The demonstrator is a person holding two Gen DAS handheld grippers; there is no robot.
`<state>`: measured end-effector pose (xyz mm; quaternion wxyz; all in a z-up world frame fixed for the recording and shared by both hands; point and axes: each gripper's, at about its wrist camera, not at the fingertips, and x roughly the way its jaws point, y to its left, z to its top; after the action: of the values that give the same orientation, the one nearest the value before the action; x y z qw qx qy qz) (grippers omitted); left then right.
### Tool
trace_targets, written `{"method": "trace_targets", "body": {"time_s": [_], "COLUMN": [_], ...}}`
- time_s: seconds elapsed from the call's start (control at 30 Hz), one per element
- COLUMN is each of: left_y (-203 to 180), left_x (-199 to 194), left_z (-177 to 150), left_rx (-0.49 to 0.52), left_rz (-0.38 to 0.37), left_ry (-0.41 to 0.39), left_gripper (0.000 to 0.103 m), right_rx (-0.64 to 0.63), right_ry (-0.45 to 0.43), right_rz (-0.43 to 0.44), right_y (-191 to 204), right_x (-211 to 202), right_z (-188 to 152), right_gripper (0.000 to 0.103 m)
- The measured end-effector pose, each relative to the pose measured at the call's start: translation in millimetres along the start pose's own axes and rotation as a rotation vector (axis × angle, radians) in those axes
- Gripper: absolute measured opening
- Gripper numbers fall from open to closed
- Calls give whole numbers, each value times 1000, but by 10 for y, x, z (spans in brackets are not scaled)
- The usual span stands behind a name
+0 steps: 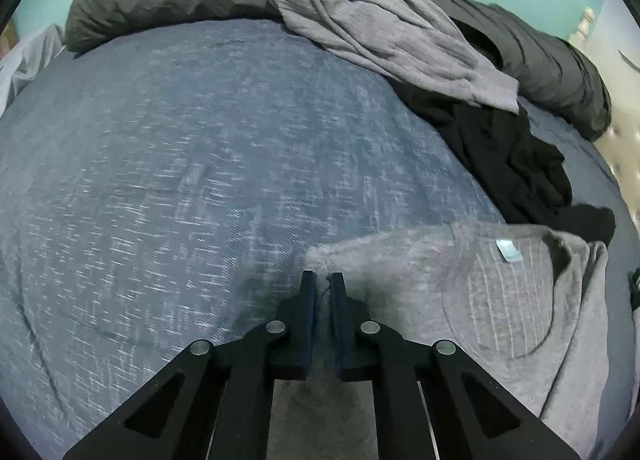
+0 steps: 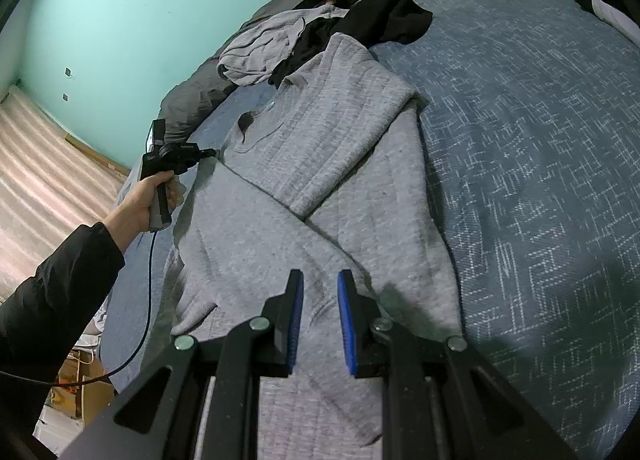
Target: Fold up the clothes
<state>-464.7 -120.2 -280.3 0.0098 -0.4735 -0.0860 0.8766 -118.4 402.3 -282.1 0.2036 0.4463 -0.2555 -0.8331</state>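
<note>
On the blue bedspread [image 1: 180, 164], the left gripper [image 1: 323, 280] is pinched shut on an edge of the grey sweater [image 2: 320, 148], its pads clamping a fold of cloth. Only the right wrist view shows the whole sweater lying flat with a sleeve folded across it, and the hand [image 2: 150, 202] gripping that tool. The right gripper [image 2: 320, 280] hangs narrowly parted above the cloth, seemingly touching nothing. Beyond lie a black garment [image 1: 504, 156] and a crumpled grey garment [image 1: 384, 36].

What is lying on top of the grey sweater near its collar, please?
A black garment drapes over the grey sweater beyond its collar, with a lighter grey garment beside it. How far the sweater reaches beneath them is covered.
</note>
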Motion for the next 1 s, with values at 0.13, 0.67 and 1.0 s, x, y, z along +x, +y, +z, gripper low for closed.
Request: {"method": "trace_targets", "body": {"time_s": [0.13, 0.67, 1.0], "left_y": [184, 544, 460], "left_x": [47, -514, -716], "left_z": [66, -176, -990], "left_rx": [-65, -88, 43], "left_rz": [14, -25, 17], "left_ry": [7, 14, 89], "left_gripper": [7, 42, 42], "right_rx": [-23, -5, 12], "right_ry": [-2, -2, -25], "right_rz": [-25, -36, -41], "right_y": [19, -10, -29], "right_x": [-8, 9, -44], "right_z": [-4, -22, -20], "right_gripper": [17, 17, 17]}}
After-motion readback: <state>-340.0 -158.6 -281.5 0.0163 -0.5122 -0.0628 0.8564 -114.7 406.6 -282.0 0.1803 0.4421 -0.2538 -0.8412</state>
